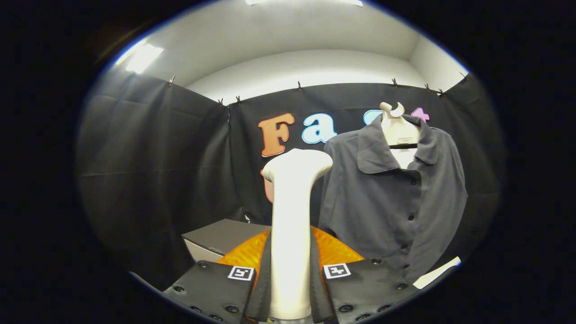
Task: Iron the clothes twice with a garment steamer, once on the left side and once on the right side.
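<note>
The gripper (291,279) is closed on the handle of the garment steamer (292,225); both fingers press its sides. The steamer stands upright between the fingers, head uppermost and well short of the garment. The dark grey shirt (396,198) hangs buttoned on a pale hanger (392,110) beyond the fingers, to the right of the steamer head. A grey box (216,240) sits low, left of the steamer

The garment steamer (292,225) hides the left edge of the grey shirt (396,202) and part of the far box (220,240). Its handle's lower end is cut off between the hand-held gripper (290,274) fingers pressing it. The shirt's hem is cut off too.
</note>
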Demonstrator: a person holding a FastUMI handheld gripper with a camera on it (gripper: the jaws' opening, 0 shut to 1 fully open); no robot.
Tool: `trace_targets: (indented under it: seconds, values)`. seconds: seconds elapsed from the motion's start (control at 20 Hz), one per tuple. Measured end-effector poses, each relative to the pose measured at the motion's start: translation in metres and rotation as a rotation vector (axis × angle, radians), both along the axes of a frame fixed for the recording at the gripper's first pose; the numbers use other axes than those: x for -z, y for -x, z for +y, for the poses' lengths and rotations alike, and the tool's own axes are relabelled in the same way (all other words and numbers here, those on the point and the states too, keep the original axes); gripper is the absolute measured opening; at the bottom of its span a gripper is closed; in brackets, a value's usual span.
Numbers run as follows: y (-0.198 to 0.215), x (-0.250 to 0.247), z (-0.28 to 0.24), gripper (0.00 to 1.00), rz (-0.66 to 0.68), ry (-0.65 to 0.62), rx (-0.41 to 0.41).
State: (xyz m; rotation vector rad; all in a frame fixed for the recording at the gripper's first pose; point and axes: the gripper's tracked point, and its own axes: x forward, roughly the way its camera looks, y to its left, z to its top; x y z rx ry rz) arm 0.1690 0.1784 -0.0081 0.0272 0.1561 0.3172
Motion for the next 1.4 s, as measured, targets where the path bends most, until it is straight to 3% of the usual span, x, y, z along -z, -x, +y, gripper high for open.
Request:
trace_targets:
  seconds: [0.6,1.4]
  values:
    - [-0.007,0.033,-0.124,0.42,-0.017,0.029,0.174]
    - [-0.056,0.098,-0.133,0.42,0.042,-0.047,0.180]
